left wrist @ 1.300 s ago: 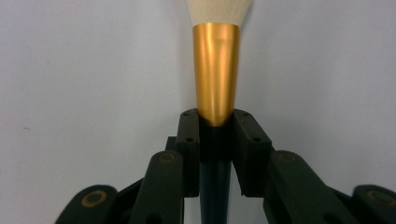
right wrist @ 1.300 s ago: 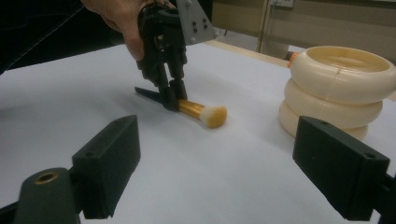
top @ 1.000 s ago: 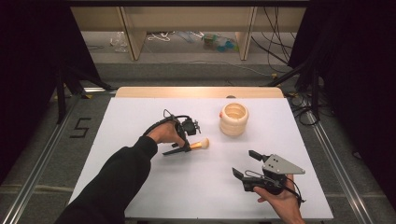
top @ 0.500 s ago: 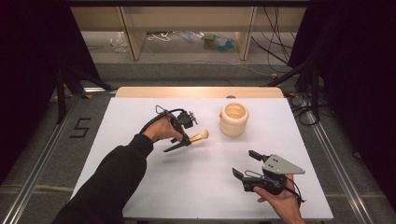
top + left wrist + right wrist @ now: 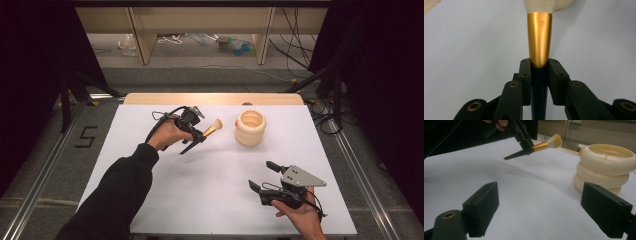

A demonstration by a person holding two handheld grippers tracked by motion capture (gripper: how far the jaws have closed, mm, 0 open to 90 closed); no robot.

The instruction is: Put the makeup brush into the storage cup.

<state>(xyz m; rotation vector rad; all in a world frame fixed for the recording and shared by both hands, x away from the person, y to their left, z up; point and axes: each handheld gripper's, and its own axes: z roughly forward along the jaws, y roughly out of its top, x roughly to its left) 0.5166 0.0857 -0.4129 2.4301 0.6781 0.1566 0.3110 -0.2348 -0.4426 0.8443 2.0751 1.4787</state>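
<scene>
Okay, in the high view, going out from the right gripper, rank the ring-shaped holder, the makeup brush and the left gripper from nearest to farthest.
From the right gripper, low on the table's right side:
1. ring-shaped holder, up the table, slightly left of the gripper.
2. makeup brush, left of the holder, lifted off the table.
3. left gripper, clamping the brush's dark handle, barely farther than the brush head.

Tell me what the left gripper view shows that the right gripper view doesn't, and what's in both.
Left gripper view alone: the left gripper up close, jaws shut on the makeup brush at its dark handle, just below the gold ferrule. Right gripper view alone: the right gripper with jaws spread wide, nothing between them, and the whole ringed cream pot. Both share the brush and the white table.
</scene>
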